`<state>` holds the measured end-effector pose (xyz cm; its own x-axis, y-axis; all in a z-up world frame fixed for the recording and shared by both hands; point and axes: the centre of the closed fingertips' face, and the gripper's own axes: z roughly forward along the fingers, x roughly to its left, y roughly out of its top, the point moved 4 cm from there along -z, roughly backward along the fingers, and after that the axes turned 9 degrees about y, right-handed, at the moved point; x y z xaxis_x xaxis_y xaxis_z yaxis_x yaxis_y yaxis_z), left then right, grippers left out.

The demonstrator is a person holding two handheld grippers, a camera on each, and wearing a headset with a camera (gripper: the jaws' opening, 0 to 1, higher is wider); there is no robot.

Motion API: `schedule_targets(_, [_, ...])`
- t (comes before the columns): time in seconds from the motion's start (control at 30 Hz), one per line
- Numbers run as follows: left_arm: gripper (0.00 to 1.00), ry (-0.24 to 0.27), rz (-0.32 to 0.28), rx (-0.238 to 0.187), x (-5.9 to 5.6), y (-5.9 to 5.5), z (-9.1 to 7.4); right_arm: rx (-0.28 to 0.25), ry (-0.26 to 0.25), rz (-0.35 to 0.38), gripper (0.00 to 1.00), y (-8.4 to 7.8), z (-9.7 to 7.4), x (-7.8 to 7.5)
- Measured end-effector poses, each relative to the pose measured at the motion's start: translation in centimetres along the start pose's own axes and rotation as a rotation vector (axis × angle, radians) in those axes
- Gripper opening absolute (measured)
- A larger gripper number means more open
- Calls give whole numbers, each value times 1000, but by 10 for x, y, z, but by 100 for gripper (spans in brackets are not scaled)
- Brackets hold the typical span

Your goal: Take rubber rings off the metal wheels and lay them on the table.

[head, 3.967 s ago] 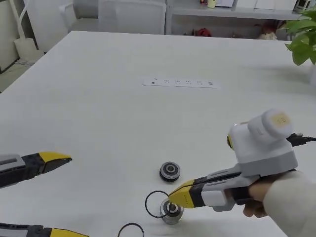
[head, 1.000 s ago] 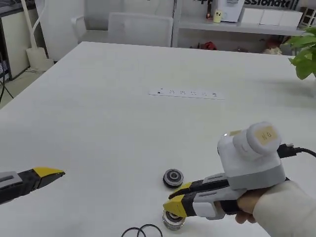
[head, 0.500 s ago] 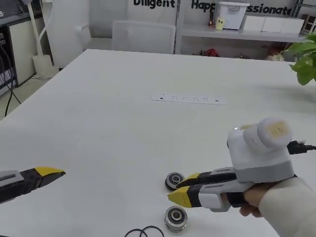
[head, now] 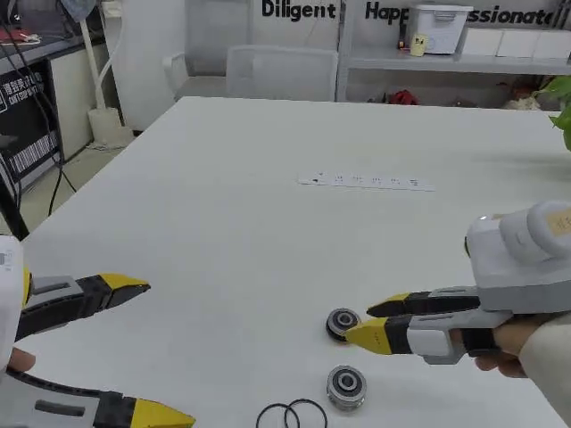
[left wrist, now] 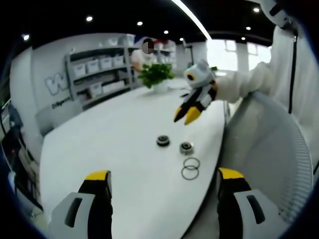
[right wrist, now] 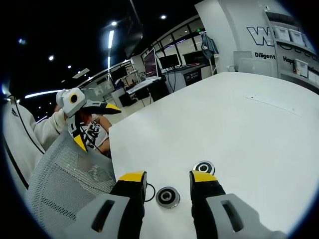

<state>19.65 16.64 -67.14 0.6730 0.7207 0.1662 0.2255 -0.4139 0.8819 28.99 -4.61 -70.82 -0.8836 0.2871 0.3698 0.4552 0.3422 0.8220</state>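
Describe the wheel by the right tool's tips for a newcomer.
On the white table, near its front edge, sit two metal wheels. It is the farther wheel, at the yellow tips of the right tool; its rim looks darker than the silver wheel beside the loose rings.

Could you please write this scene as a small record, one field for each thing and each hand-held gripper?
left hand-held gripper: open, empty
right hand-held gripper: open, empty
far metal wheel: on the table, close beside the right hand-held gripper's tips
near metal wheel: on the table, untouched
rubber rings: two, flat on the table, touching each other
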Motion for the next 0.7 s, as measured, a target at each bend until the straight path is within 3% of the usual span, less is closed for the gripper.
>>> schedule_targets(0.5, [88, -8, 16, -9, 5, 8, -20, -34, -38, 26, 34, 1, -9, -8])
schedule_targets(0.7, [88, -9, -2, -36, 6, 18, -13, -42, -30, 43, 34, 1, -14, -10])
